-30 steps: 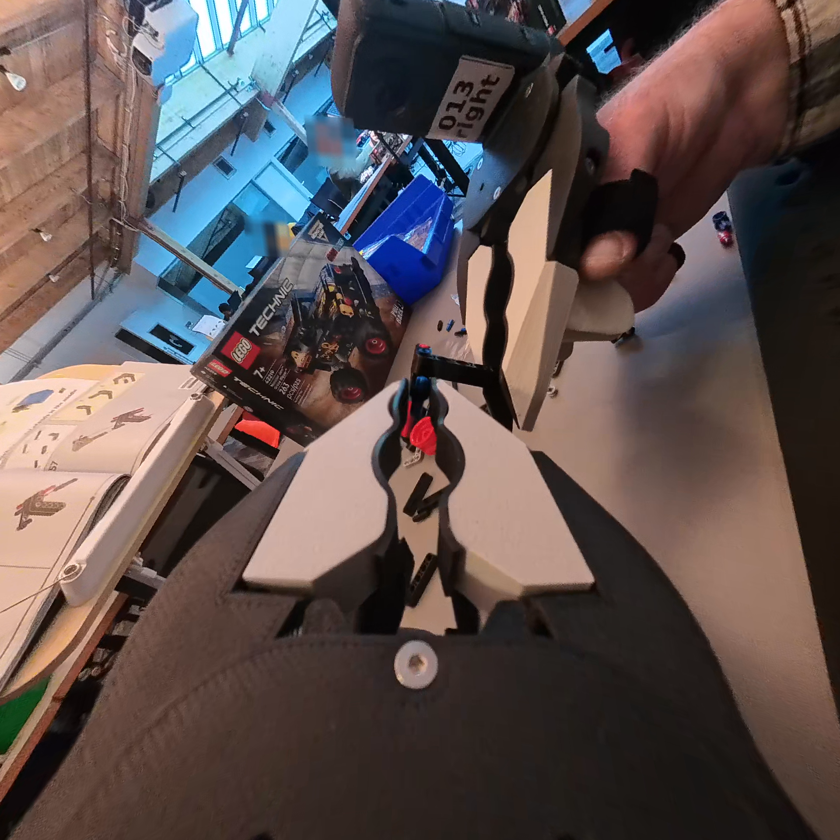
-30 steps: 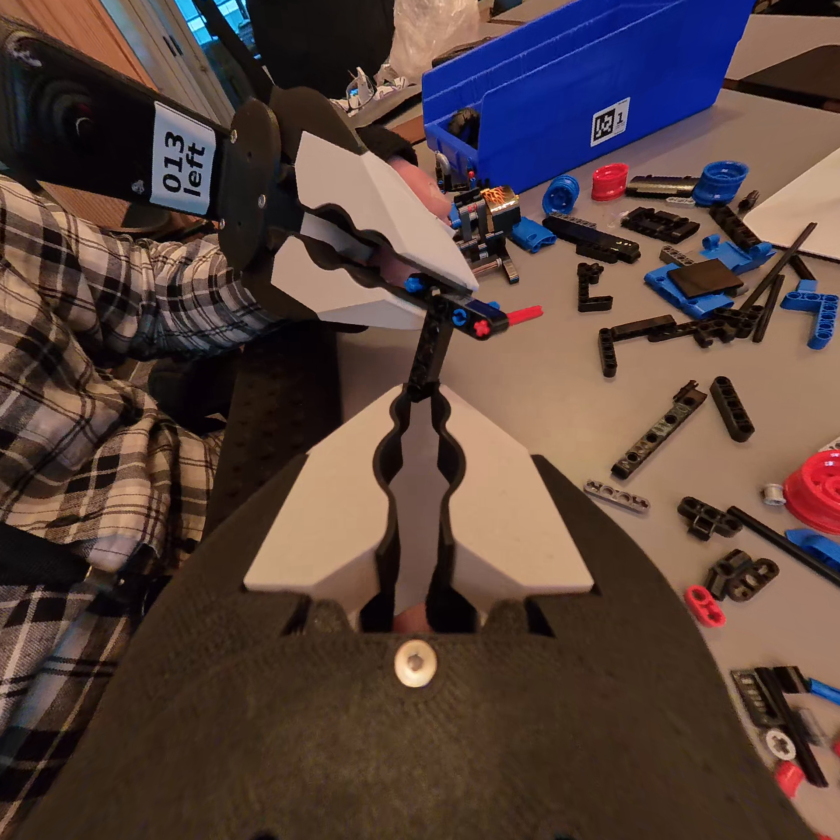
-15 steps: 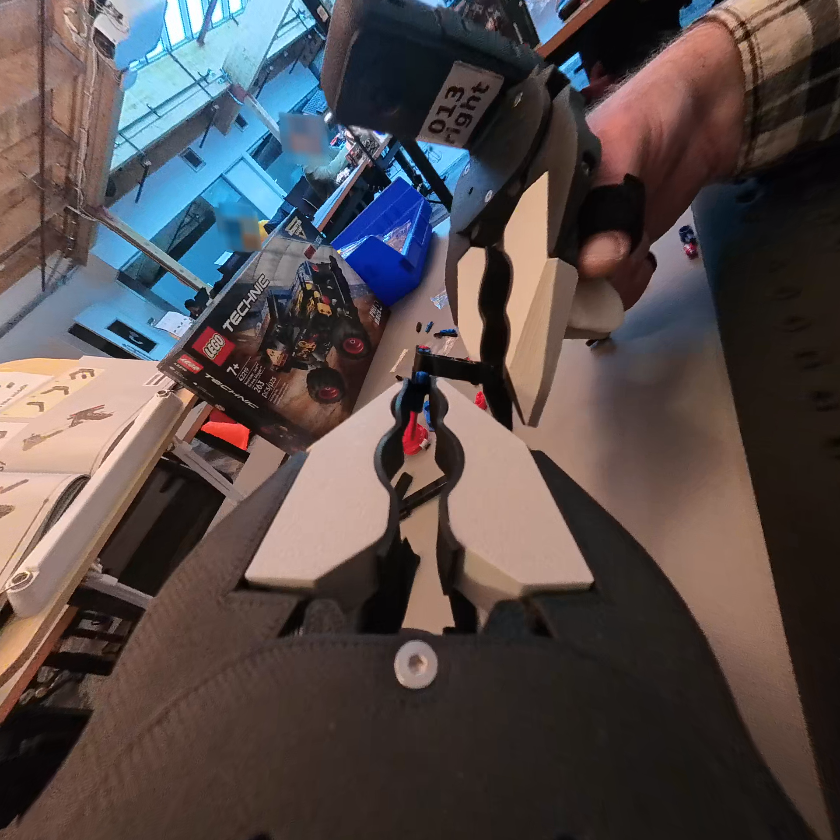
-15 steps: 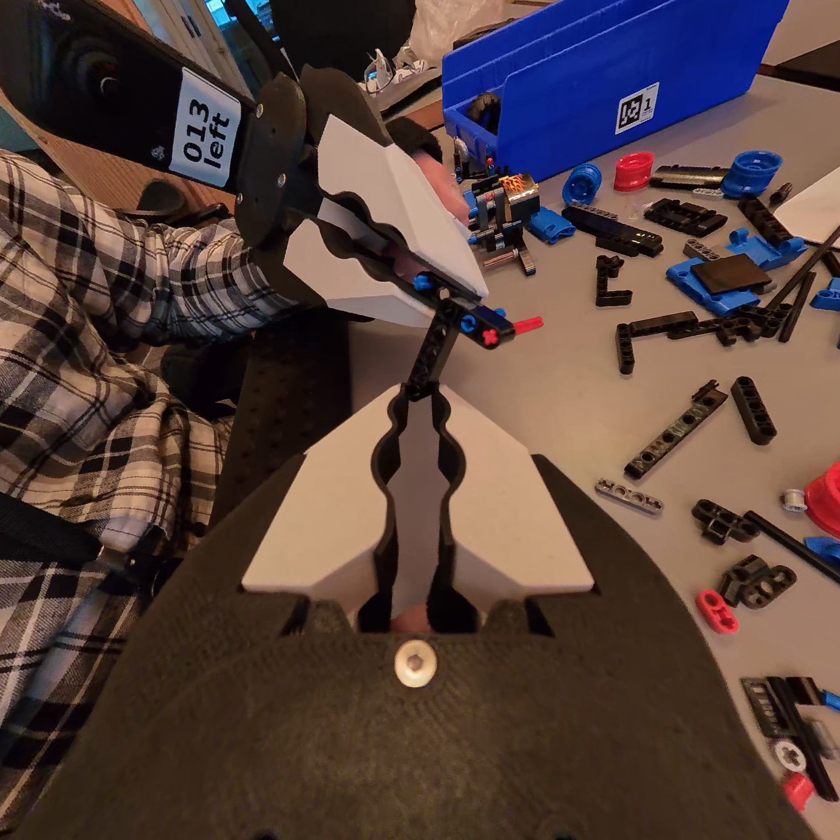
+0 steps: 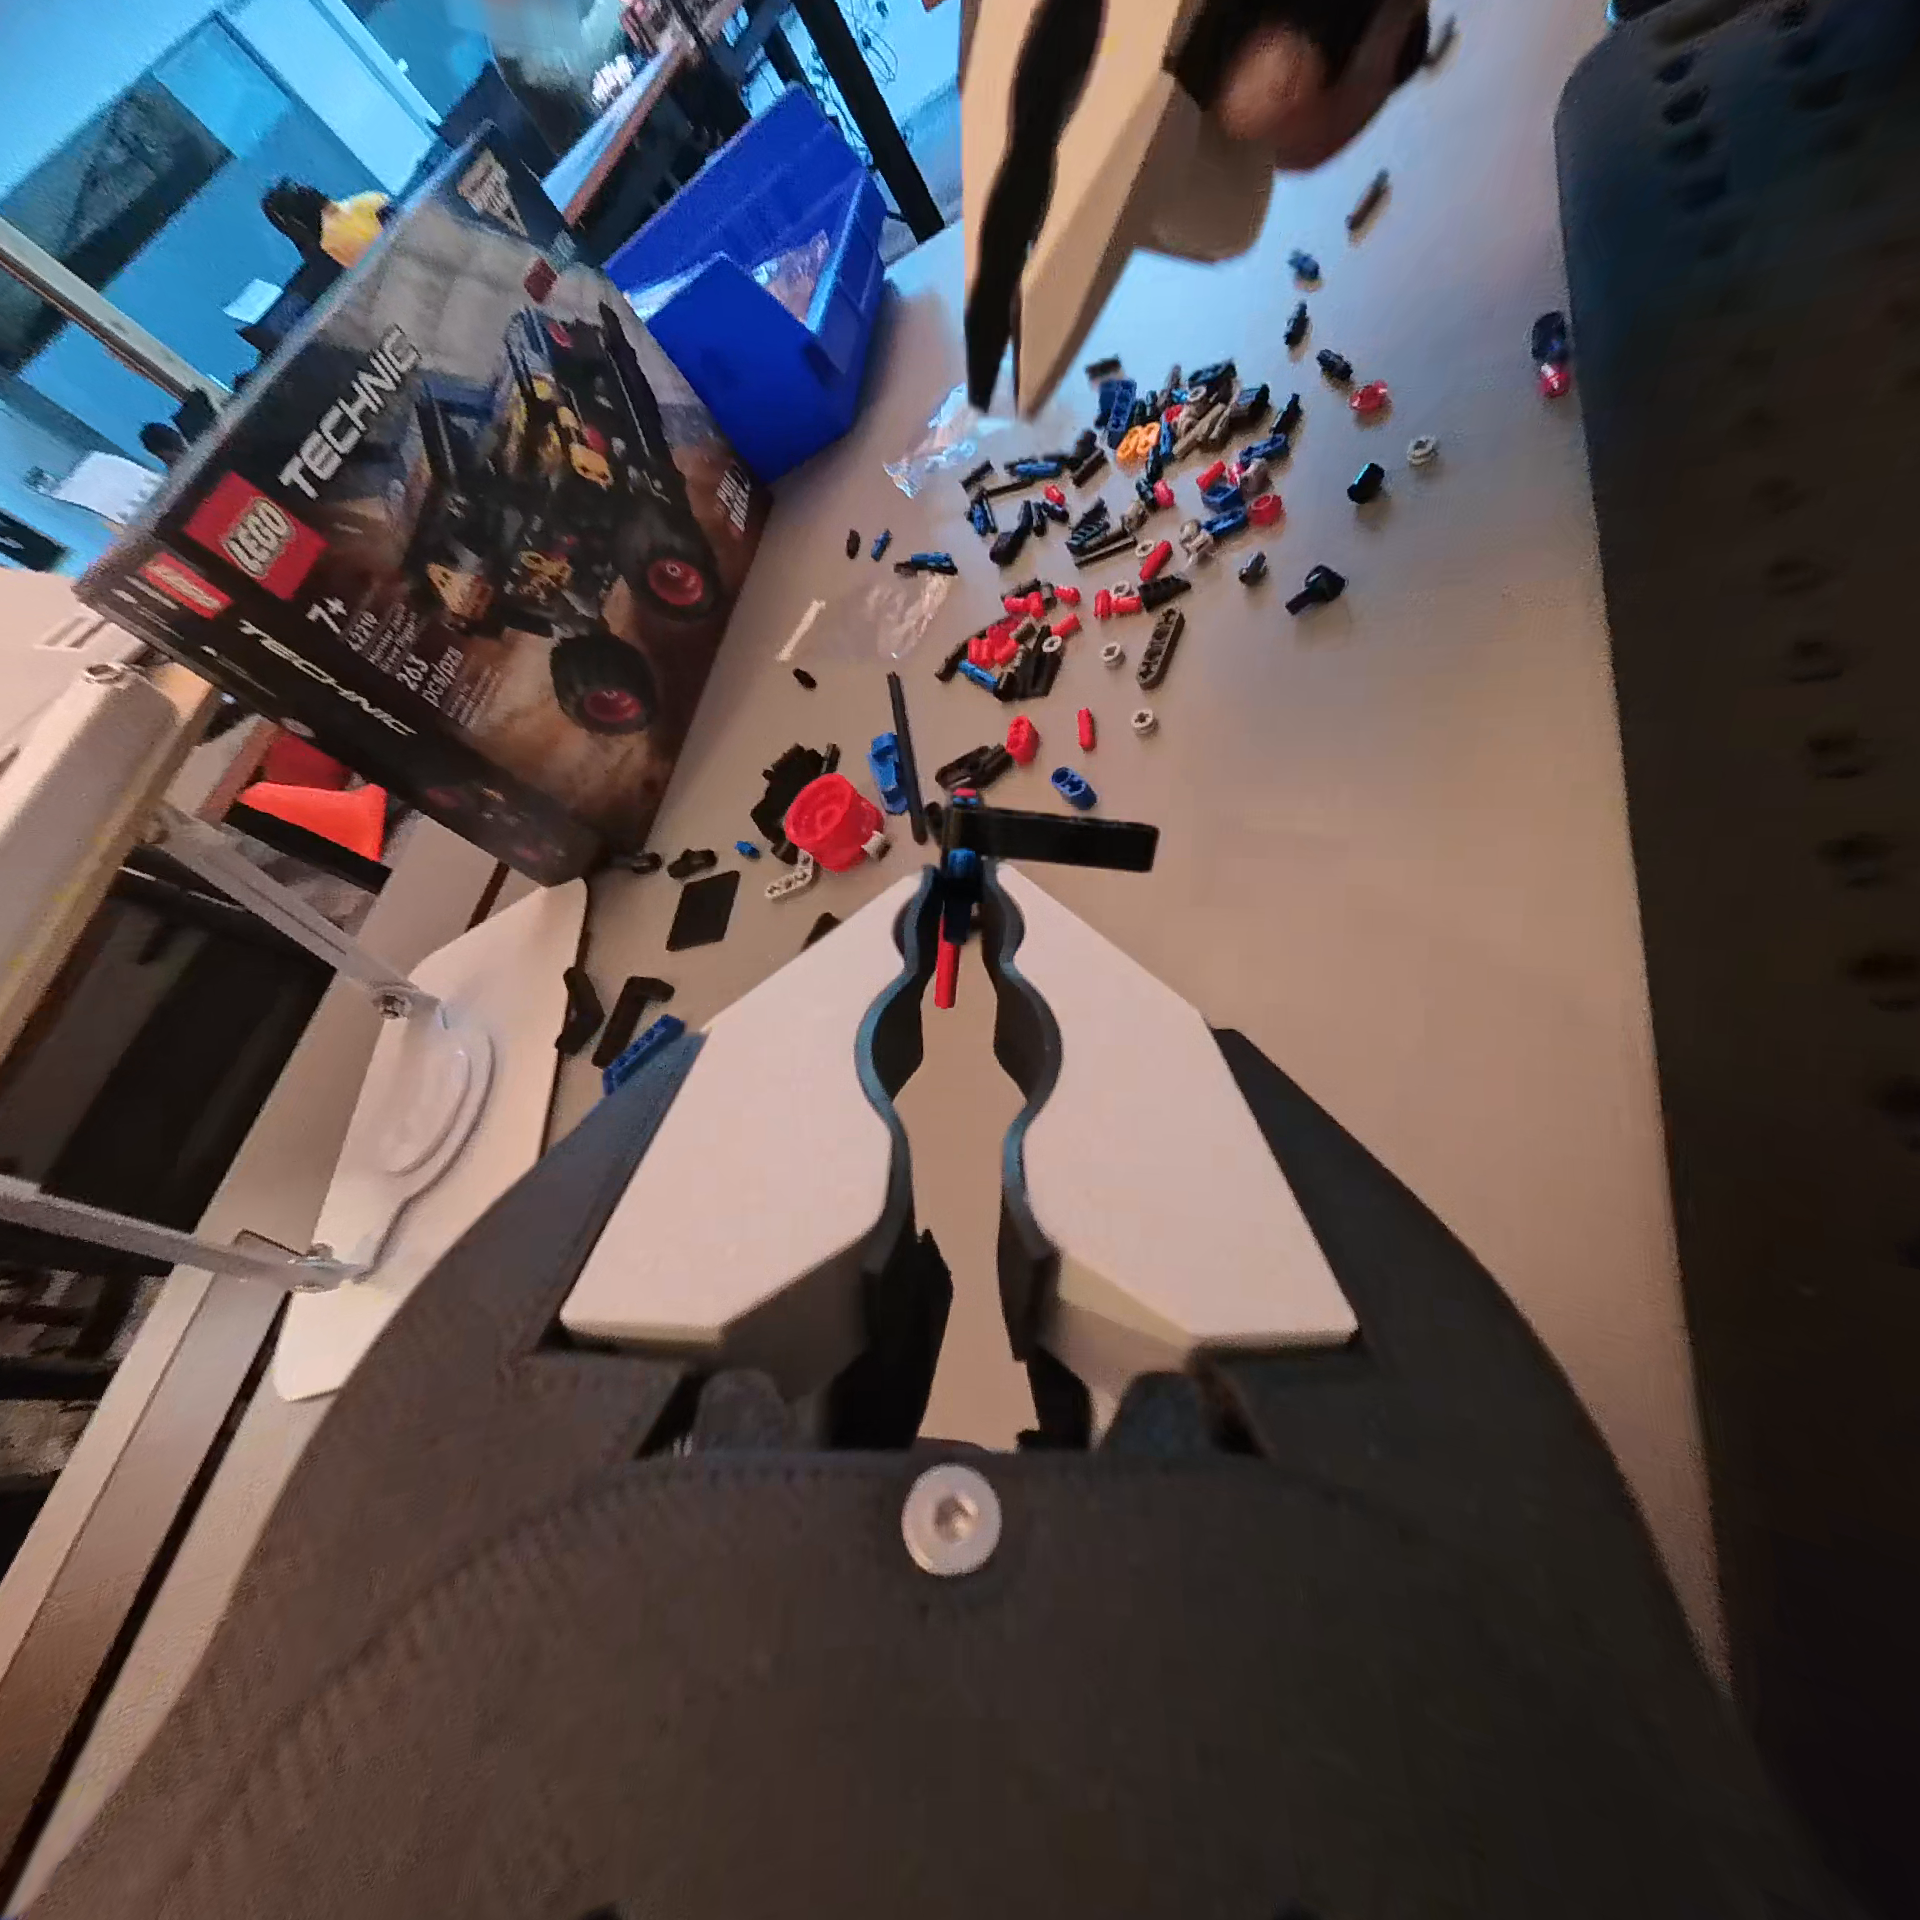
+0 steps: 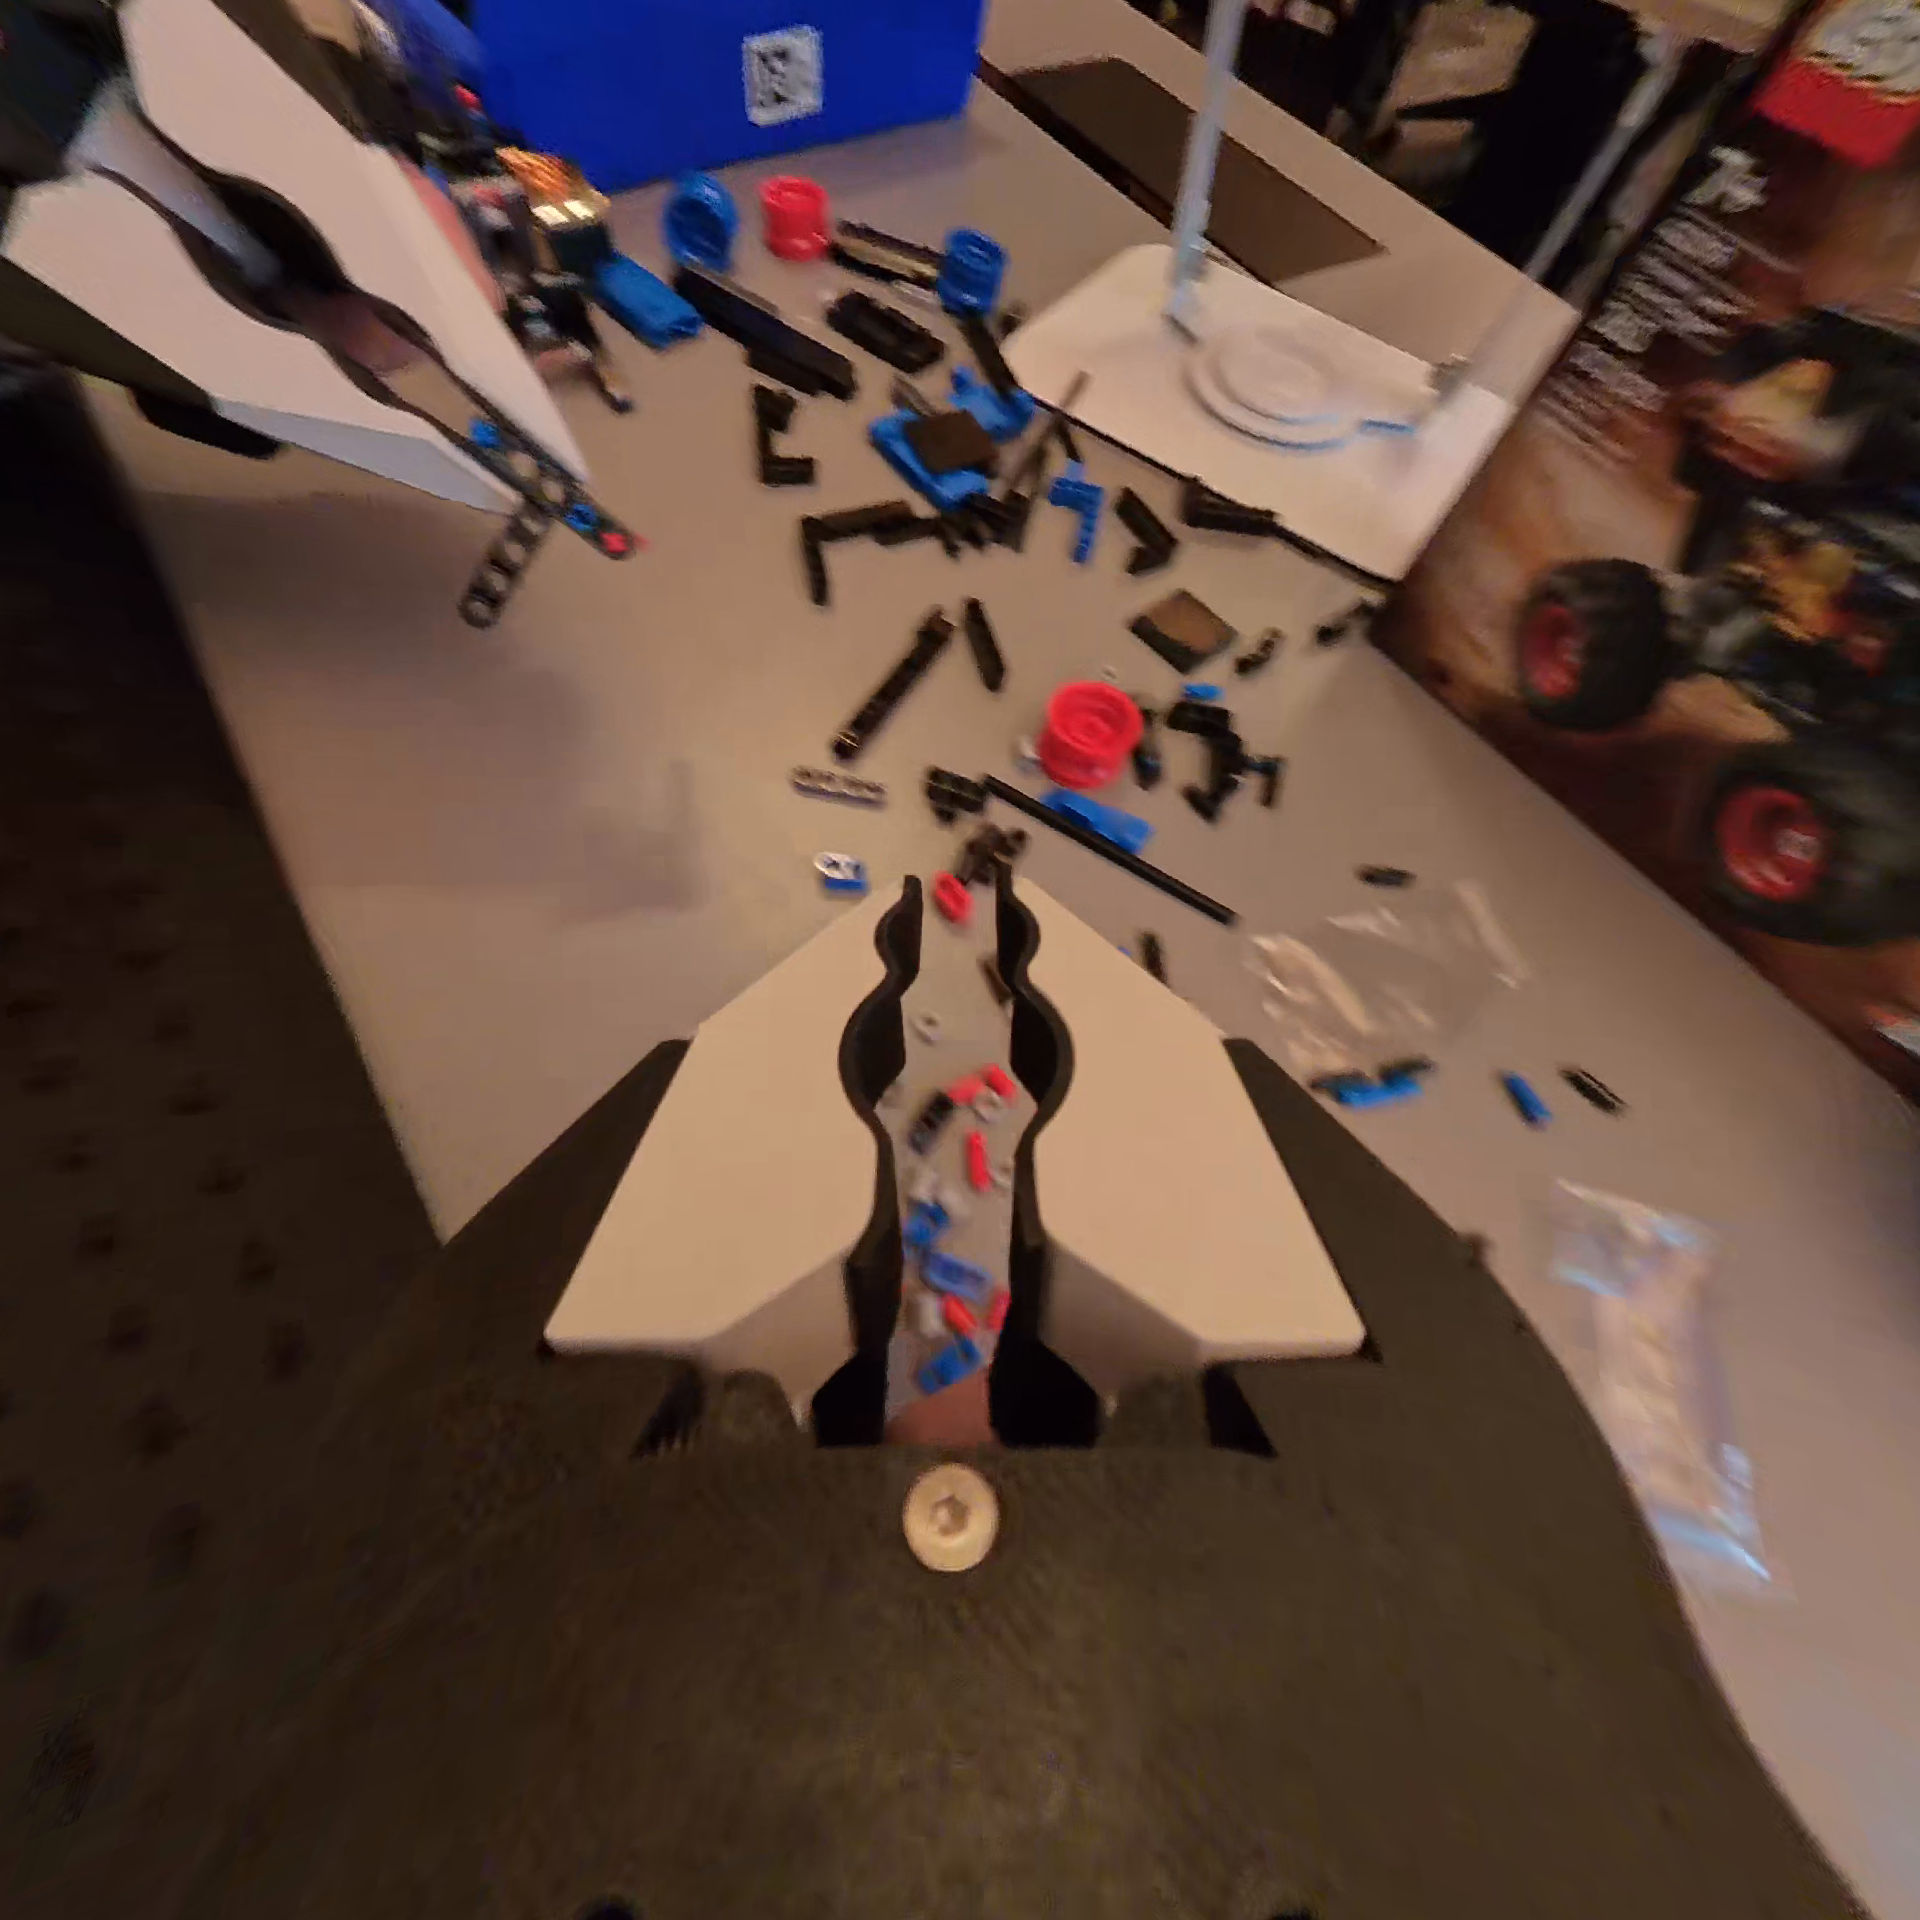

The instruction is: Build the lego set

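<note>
Two grippers: the left gripper [image 5: 956, 914] still pinches one black beam assembly [image 5: 1049, 840]; the right gripper [image 6: 958, 904], upper frame earlier, has released it.

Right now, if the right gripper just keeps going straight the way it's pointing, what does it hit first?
Probably the small red piece lying on the table just past the open right gripper, with a black connector right behind it. Blur makes depth uncertain.

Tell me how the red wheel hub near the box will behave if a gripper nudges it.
The red wheel hub is round, so it would probably roll if tipped onto its side. It looks like small hollow plastic, likely light and rigid. Loose parts crowd around it and might scatter.
</note>
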Demonstrator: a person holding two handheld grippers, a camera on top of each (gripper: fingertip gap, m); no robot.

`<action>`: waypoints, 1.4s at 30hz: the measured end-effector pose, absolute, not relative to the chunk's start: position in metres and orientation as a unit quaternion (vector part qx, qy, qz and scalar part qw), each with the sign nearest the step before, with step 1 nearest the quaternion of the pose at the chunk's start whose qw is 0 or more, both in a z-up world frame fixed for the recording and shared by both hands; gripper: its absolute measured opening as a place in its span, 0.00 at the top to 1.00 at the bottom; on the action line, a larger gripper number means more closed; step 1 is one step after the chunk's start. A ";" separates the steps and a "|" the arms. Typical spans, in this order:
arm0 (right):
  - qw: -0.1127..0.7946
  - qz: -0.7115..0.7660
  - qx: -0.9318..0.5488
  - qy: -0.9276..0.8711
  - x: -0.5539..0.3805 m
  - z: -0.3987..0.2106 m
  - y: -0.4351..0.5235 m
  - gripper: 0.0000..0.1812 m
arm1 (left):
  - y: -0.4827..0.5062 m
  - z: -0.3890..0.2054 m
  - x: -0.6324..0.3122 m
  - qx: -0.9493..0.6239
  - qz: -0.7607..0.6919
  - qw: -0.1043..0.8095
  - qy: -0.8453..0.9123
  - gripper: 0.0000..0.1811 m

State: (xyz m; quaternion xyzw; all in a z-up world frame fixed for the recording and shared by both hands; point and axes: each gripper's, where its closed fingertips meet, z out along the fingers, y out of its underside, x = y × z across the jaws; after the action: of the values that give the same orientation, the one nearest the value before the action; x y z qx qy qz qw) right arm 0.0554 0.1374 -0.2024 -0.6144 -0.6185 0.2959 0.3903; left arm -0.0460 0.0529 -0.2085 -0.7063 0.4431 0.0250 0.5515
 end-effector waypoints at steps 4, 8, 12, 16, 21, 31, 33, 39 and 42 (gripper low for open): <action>0.368 0.236 -0.631 -0.642 0.088 -0.214 0.151 0.93 | 0.053 -0.216 -0.043 -0.715 0.011 0.541 0.443 0.98; 0.333 0.217 -0.626 -0.671 0.096 -0.235 0.141 0.92 | 0.053 -0.222 -0.038 -0.717 0.006 0.533 0.449 0.98; 0.323 0.183 -0.639 -0.674 0.100 -0.252 0.149 0.94 | 0.052 -0.226 -0.035 -0.719 0.005 0.527 0.452 0.98; 0.326 0.172 -0.652 -0.663 0.110 -0.256 0.164 0.95 | 0.052 -0.229 -0.035 -0.722 0.000 0.525 0.450 0.98; 0.308 0.167 -0.669 -0.656 0.102 -0.268 0.166 0.95 | 0.054 -0.230 -0.034 -0.726 -0.009 0.525 0.444 0.98; 0.290 0.173 -0.713 -0.615 0.092 -0.286 0.173 0.96 | 0.052 -0.230 -0.032 -0.727 -0.022 0.525 0.442 0.98; 0.287 0.168 -0.722 -0.607 0.095 -0.288 0.177 0.99 | 0.052 -0.230 -0.032 -0.727 -0.024 0.525 0.442 0.98; 0.283 0.203 -0.726 -0.593 0.096 -0.289 0.177 0.98 | 0.051 -0.228 -0.031 -0.726 -0.028 0.526 0.442 0.98; 0.282 0.210 -0.720 -0.598 0.097 -0.289 0.177 0.99 | 0.051 -0.230 -0.031 -0.728 -0.031 0.524 0.442 0.98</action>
State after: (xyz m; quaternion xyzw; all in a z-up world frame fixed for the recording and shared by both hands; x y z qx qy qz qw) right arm 0.0967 0.1770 -0.2887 -0.7202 -0.5980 0.2105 0.2819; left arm -0.0307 0.0508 -0.2299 -0.7278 0.4419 -0.0314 0.5235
